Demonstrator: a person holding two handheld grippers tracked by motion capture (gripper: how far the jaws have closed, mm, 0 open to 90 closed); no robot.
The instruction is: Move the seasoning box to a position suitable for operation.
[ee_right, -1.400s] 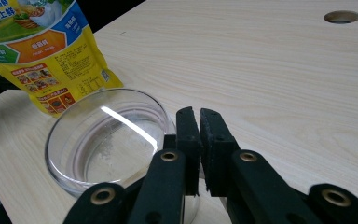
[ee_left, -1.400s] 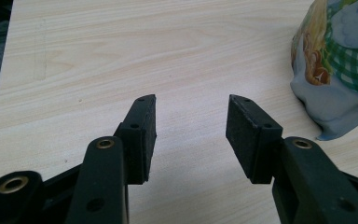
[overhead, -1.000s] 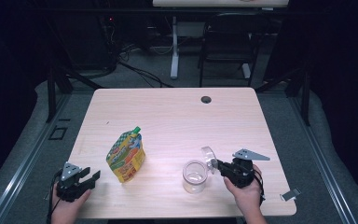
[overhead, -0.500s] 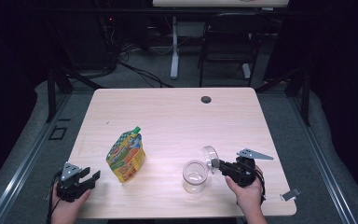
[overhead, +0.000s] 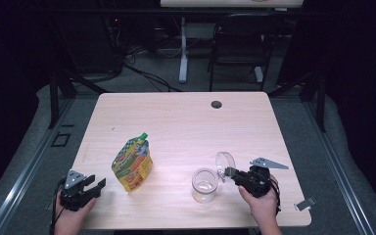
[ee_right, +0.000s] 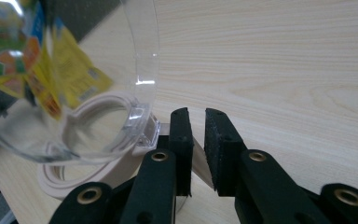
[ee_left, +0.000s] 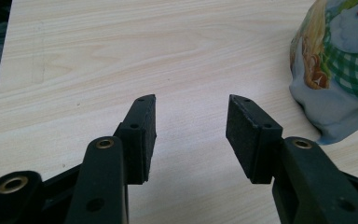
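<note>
A clear jar stands near the table's front edge, its hinged lid swung up and open. In the right gripper view the lid rises at the left above the jar's beige seal ring. My right gripper sits just right of the lid. Its jaws have just been opening to a narrow gap, and a beige strip shows in the gap without the pads pressing on it. A colourful pouch with a green cap stands left of the jar. My left gripper is open and empty, with the pouch ahead on its right.
The pale wooden table has a dark cable hole at its far edge. Behind the table stand a chair and stand legs on a dark floor. A small grey piece lies at the table's front right corner.
The right hand has edged very slightly to the right. Jar, lid, pouch and left gripper stand as before.
</note>
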